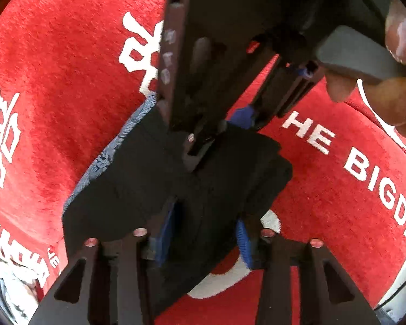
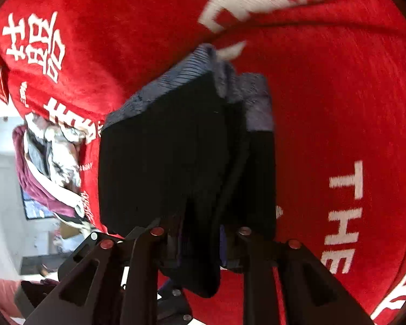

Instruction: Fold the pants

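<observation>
Item: pants (image 2: 181,146), black with a grey-blue ribbed waistband (image 2: 176,81), recorded as a compact folded bundle lifted over a red plush cloth (image 2: 338,94) bearing white lettering; whether a counter or other surface lay under that cloth could not be told. Left claw (image 1: 203,241): blue pads closed on the near edge of the pants, several dark layers pinched between them. Right claw (image 2: 200,243): likewise closed on the pants' lower edge, fabric bunched in the narrow gap. In the left wrist view the right claw's body (image 1: 216,54) reached down onto the far side of the pants, the person's hand (image 1: 398,62) on its grip beyond. Step in hand, judged: carrying or setting down a nearly finished fold. Handling note: both claws should hold equal tension and lower together so the layers do not slide apart; the waistband edge, farthest from the claws, should land first, and release should follow only once the bundle lay flat. Edges: left of the pants the cloth ended at a drop, with a heap of mixed garments (image 2: 54,157) hanging there; a set-down should keep away from that side. Open room: broad red cloth to the right of and beyond the pants.
</observation>
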Available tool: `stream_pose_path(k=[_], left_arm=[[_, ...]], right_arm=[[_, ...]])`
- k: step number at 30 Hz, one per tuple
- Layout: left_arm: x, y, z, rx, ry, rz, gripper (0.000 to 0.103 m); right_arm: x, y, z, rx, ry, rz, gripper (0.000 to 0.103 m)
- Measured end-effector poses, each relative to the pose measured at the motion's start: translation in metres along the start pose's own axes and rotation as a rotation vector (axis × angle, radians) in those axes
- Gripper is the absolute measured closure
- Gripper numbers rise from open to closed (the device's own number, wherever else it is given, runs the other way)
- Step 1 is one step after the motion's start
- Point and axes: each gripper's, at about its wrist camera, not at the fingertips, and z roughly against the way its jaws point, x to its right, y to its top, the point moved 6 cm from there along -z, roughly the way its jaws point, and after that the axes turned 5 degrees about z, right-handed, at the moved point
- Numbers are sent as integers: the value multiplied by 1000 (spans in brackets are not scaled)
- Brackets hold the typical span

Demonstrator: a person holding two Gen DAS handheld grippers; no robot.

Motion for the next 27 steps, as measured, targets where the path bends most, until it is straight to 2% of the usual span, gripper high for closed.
stream_pose_path(k=[1, 2, 4, 6, 7, 8, 9, 12, 16, 18, 23, 27], left_arm=[[-4, -1, 2, -13, -17, 18, 47], [-9, -3, 4, -33, -38, 44, 33], [-20, -7, 10, -51, -62, 99, 26], [-34, -11, 18, -69, -73, 136, 26], [-42, -14, 21, -82, -77, 160, 22], [-52, -19, 24, -102, -74, 193, 12], [-61, -24, 26, -118, -72, 226, 8], [-93, -42, 30, -166, -68, 329, 6], [-134, -71, 25, -241, -57, 471, 6], [-151, -86, 20, -286, -54, 536, 6], [-168, -111, 5, -371, -101, 677, 6], [-172, -118, -2, -401, -142, 750, 6]], right_arm=[[1, 0, 1, 10, 5, -5, 79], [2, -2, 4, 12, -2, -2, 77], [-4, -2, 7, 4, -57, 34, 75], [-11, -6, 10, -8, -121, 76, 70], [-16, -7, 11, -14, -163, 97, 68], [-22, -8, 11, -19, -193, 109, 65], [-28, -11, 9, -25, -236, 123, 61], [-35, -20, 10, -34, -307, 133, 54], [-36, -35, 15, -15, -334, 80, 53], [-24, -43, 22, -1, -342, 50, 53], [-35, -48, 34, 58, -390, 39, 53], [-47, -48, 40, 76, -416, 79, 53]])
